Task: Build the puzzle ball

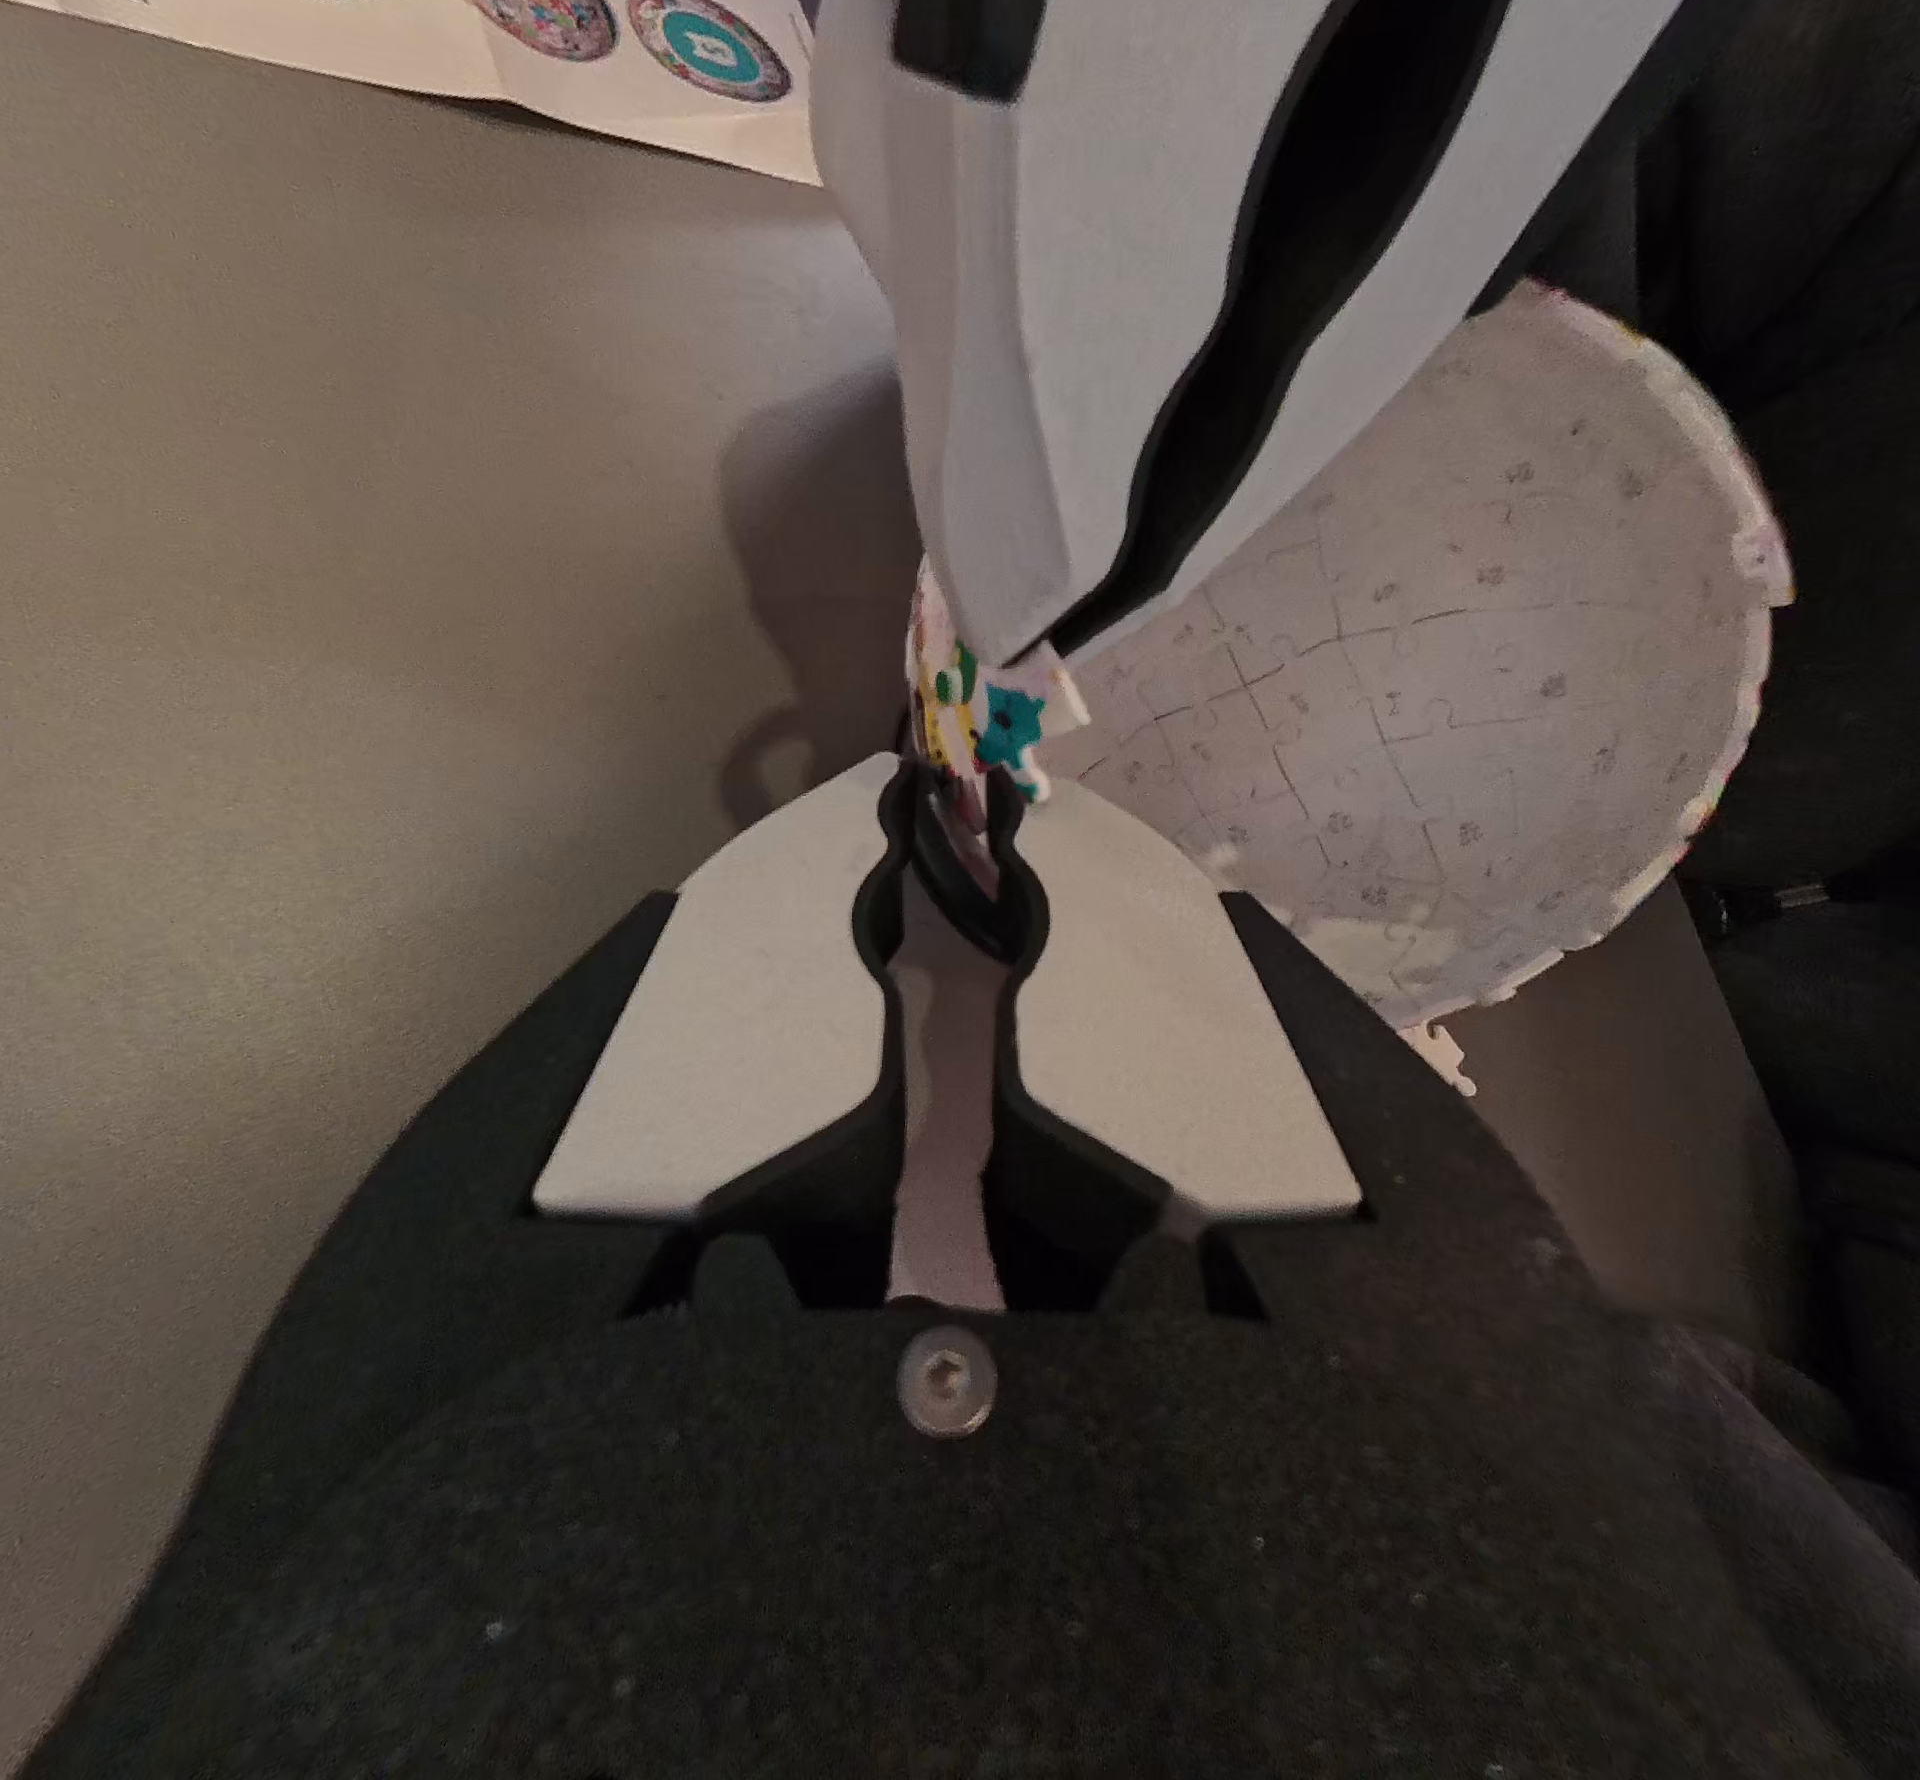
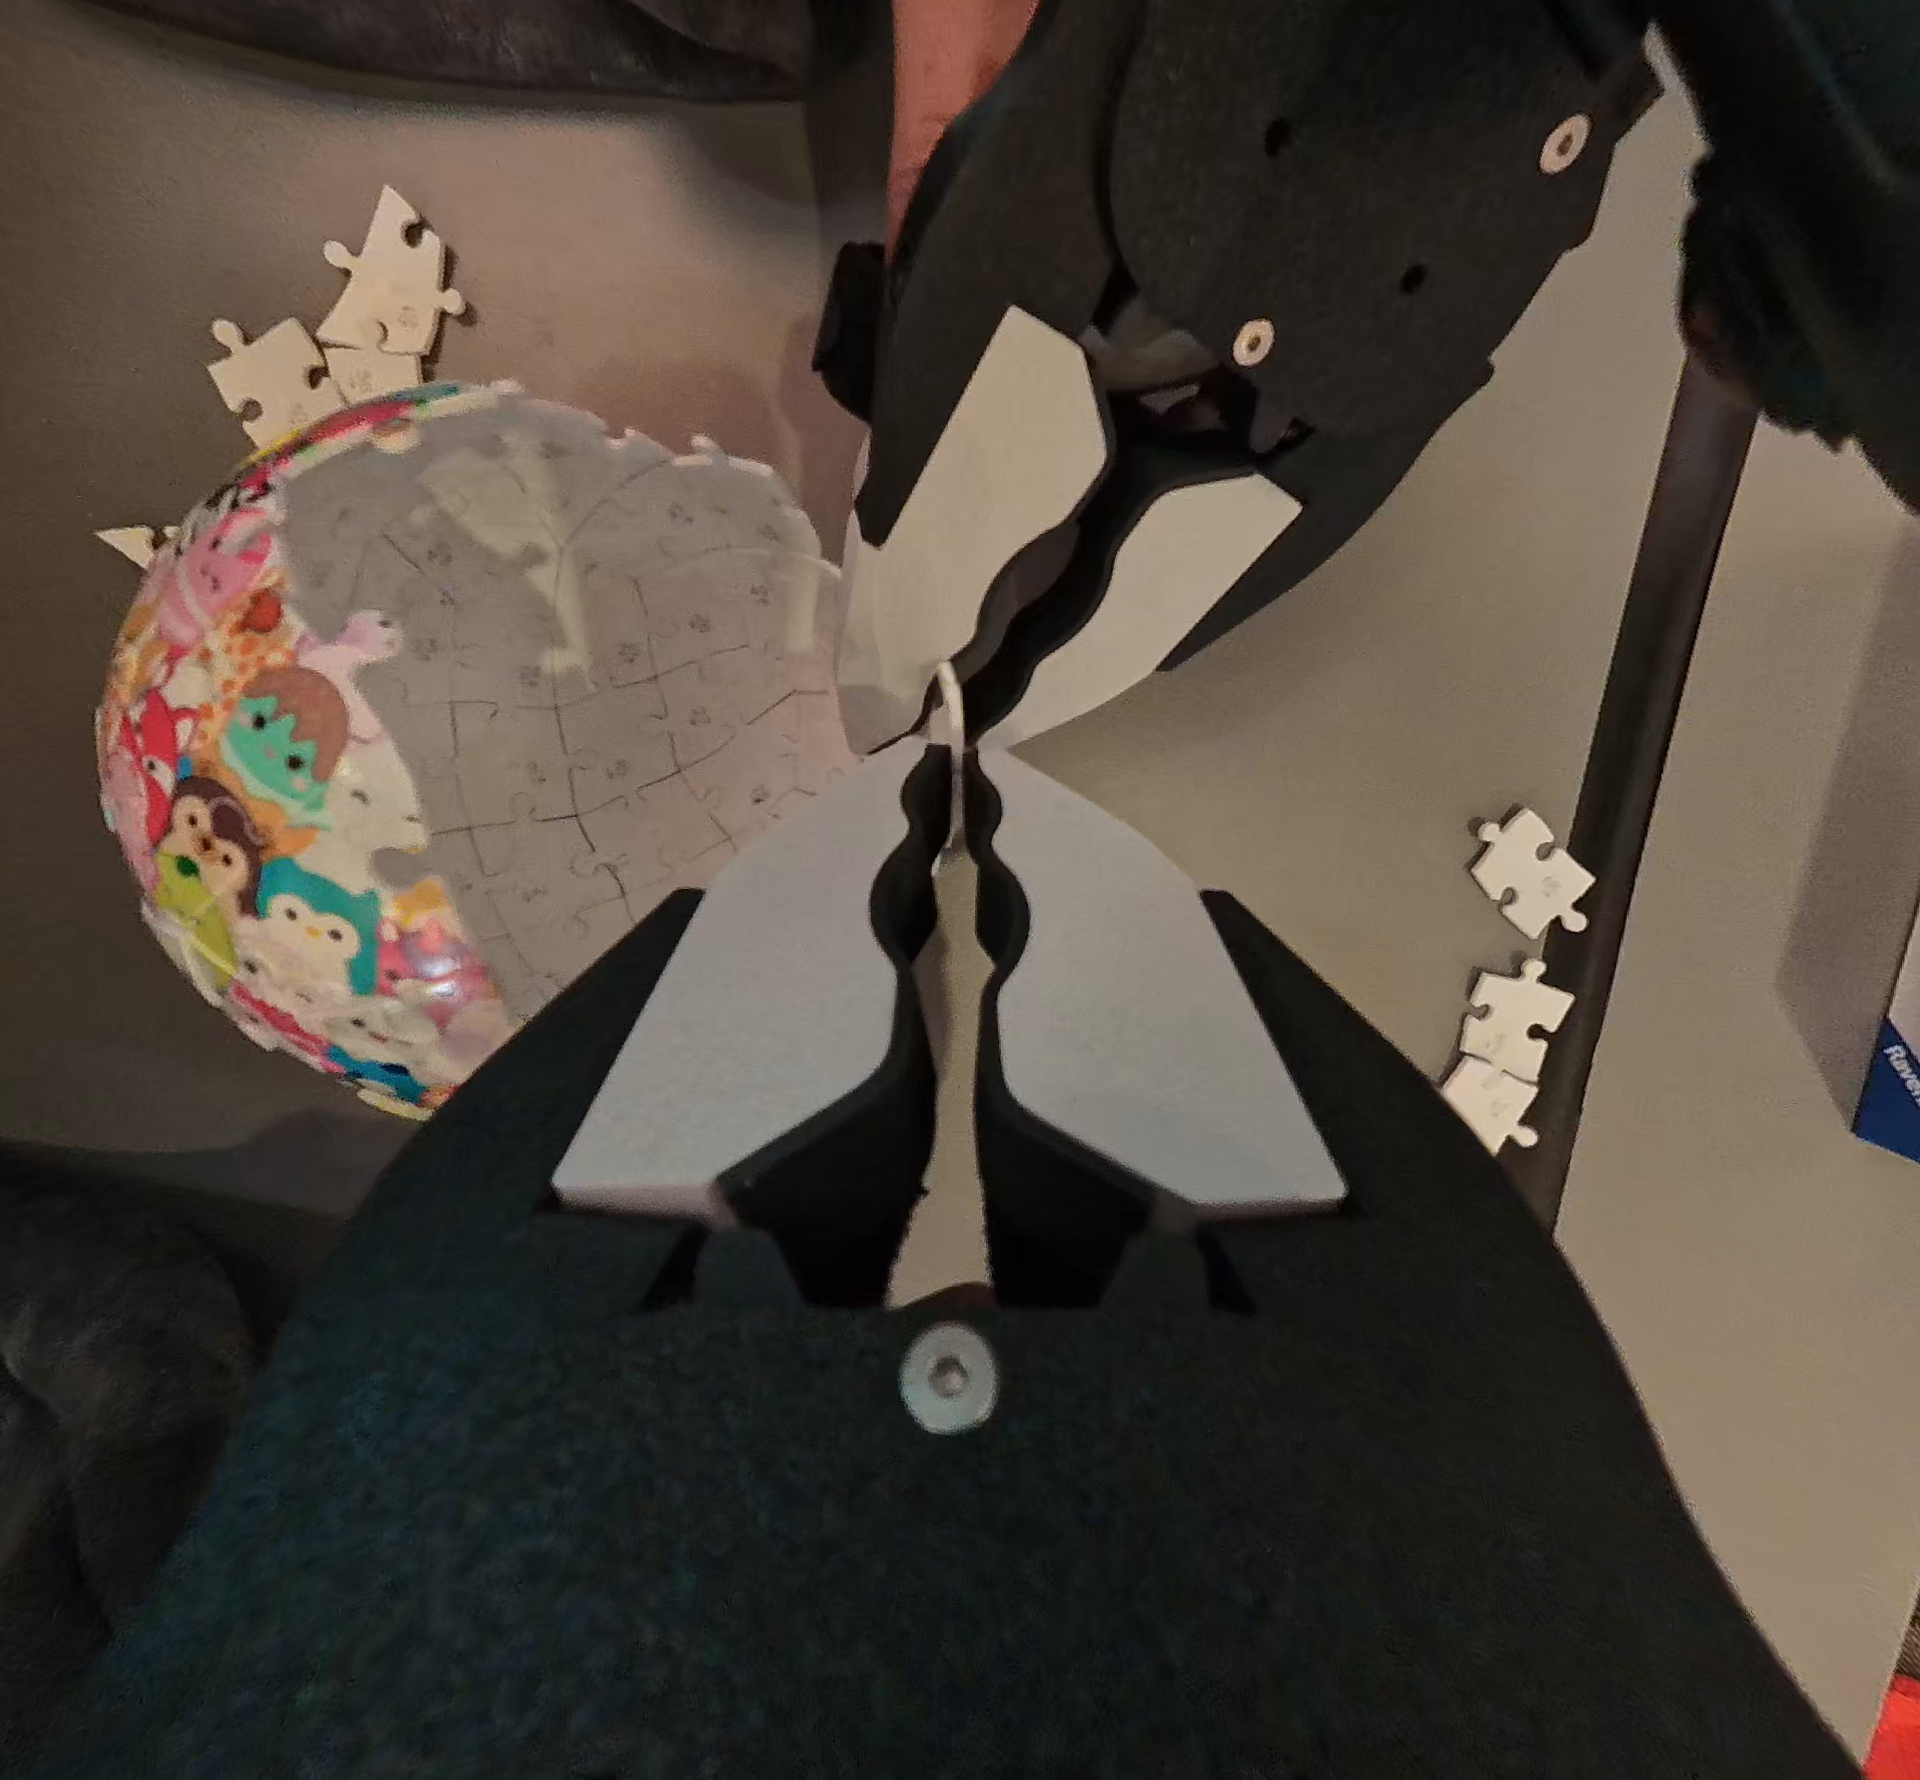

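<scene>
Puzzle piece (image 1: 982,728) sits pinched at both claws' meeting tips: left claw (image 1: 951,785) clamps it from 6 o'clock, right claw (image 2: 951,774) grips its white edge. Half-built ball (image 2: 416,733) lies beyond at 9 o'clock, its base hidden. Loose pieces (image 2: 1522,982) lie at 3 o'clock.
</scene>
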`<control>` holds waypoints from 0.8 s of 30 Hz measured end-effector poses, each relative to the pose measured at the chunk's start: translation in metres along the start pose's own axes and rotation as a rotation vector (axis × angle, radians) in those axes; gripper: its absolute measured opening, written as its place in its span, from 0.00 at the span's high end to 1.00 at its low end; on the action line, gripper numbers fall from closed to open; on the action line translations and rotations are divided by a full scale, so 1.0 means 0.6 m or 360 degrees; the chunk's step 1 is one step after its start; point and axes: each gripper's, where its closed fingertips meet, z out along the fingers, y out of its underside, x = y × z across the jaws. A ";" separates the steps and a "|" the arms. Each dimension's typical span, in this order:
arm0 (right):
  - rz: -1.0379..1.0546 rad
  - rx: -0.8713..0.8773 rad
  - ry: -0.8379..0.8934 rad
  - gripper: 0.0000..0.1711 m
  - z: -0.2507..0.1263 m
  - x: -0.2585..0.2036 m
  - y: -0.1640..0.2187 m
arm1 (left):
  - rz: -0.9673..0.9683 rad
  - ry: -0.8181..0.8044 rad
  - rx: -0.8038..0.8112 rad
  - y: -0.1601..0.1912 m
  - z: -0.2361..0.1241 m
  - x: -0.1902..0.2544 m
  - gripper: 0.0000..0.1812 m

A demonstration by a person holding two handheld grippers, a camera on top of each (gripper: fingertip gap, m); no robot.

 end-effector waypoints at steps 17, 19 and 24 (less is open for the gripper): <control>-0.0023 -0.0044 0.0018 0.99 -0.006 0.000 -0.005 | -0.0001 -0.0080 -0.0036 -0.012 -0.032 0.008 0.85; -0.0025 -0.0030 -0.0012 0.99 -0.005 -0.004 -0.007 | 0.0013 -0.0095 -0.0029 -0.016 -0.033 0.008 0.85; -0.0015 -0.0053 -0.0016 0.99 0.001 0.000 -0.002 | 0.0068 -0.0150 -0.0079 -0.016 -0.019 0.007 0.85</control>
